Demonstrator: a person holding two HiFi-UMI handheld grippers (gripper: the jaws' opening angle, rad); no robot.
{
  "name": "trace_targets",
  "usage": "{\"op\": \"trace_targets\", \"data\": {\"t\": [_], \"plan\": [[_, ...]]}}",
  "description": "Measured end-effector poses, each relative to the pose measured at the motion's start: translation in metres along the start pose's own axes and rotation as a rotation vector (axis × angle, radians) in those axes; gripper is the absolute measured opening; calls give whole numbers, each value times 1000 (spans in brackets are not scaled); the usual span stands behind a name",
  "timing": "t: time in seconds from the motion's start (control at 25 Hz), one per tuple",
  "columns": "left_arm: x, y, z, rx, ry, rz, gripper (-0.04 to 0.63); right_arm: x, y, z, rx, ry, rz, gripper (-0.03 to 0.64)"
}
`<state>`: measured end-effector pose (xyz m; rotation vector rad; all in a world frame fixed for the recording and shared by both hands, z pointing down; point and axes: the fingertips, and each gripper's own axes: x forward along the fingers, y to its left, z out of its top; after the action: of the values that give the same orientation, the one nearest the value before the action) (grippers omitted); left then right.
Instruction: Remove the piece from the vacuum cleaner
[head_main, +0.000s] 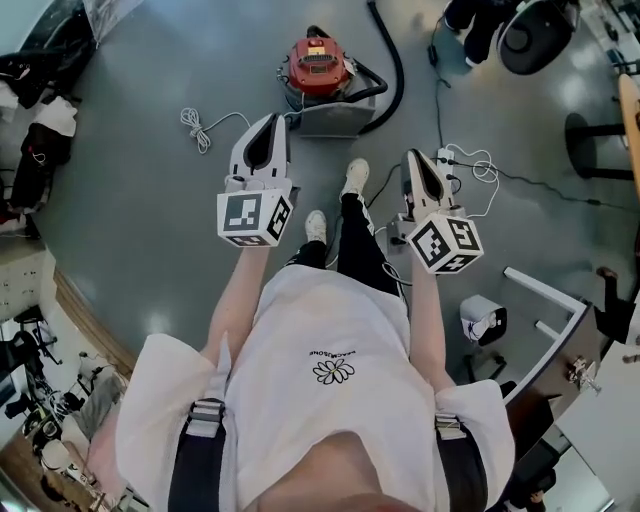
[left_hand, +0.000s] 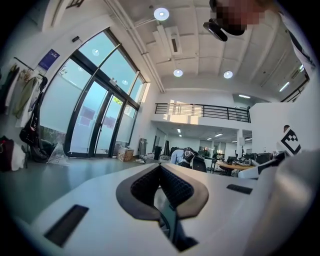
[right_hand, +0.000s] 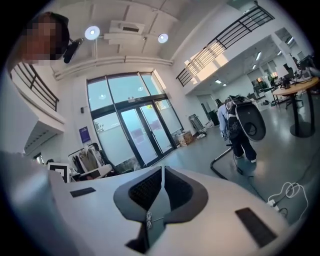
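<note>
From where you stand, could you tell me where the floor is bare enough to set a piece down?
Bare floor lies left of the coiled white cord, toward the hanging clothes. Right of the vacuum cleaner is crowded: black hose, power strip, loose cables.

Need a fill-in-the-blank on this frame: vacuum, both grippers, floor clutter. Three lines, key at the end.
1. The vacuum cleaner has a hose coloured ___.
2. The left gripper and the right gripper both have their jaws ___, with nothing between them.
3. In the head view, the coiled white cable lies to the ___ of the vacuum cleaner.

Missing words: black; shut; left.
</note>
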<state>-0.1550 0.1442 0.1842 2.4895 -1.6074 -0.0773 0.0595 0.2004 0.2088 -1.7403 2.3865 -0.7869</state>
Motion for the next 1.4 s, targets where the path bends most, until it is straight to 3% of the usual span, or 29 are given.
{"op": "trace_targets", "data": {"t": [0.16, 0.4, 0.64, 0.72, 0.8, 0.88, 1.04, 1.2, 1.4], "plan": [[39, 8, -3, 8, 9, 13, 6, 36, -18, 12, -24, -1, 15, 14], [117, 18, -4, 25, 15, 47, 6, 102, -50, 51, -81, -31, 123, 14], [197, 31, 4, 104, 47, 78, 6, 172, -77, 91, -154, 20, 270, 14], [220, 33, -14, 178, 144, 40, 6, 195, -83, 87, -127, 85, 321, 15], [247, 38, -49, 277, 298, -36, 6, 223, -89, 76, -74, 171, 344, 184], [269, 46, -96, 348, 462, -129, 6, 249, -98, 54, -93, 252, 330, 210], [311, 68, -208, 453, 788, -316, 6, 294, -132, -16, -278, 443, 311, 229], [334, 99, -340, 586, 1121, -473, 6, 321, -178, -117, -496, 684, 328, 229], [353, 144, -456, 696, 1285, -520, 6, 341, -230, -247, -751, 931, 406, 229]]}}
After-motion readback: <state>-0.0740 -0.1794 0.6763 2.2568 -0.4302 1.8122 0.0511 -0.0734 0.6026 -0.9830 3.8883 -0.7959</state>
